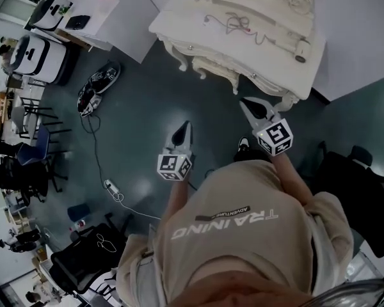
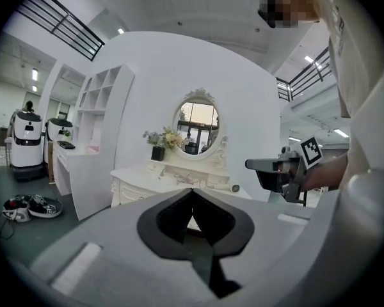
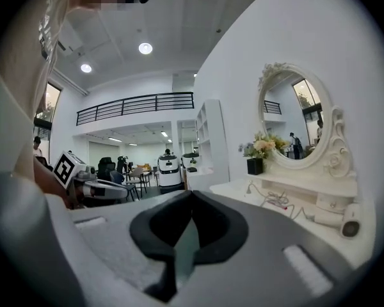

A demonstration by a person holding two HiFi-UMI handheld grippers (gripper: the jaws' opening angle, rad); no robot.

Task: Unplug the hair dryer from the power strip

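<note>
A white dressing table [image 1: 179, 18] with an oval mirror [image 2: 197, 121] stands ahead of me. On its top lie a tangle of cables [image 1: 237, 23] and, at the right end, a white hair dryer [image 1: 299, 48] with a dark nozzle, which also shows as the hair dryer [image 3: 347, 224] in the right gripper view. My left gripper [image 1: 185, 126] hangs over the floor short of the table, jaws shut and empty. My right gripper [image 1: 247, 103] is close to the table's front edge, also shut with nothing in it. I cannot make out a power strip on the table.
A white shelf unit [image 2: 99, 126] stands left of the table. On the floor to the left lie a pair of shoes [image 1: 97, 85] and a white power strip [image 1: 111, 187] with a cable. Service robots [image 1: 38, 53] and chairs [image 1: 32, 152] stand further left. A flower pot [image 2: 157, 152] sits on the table.
</note>
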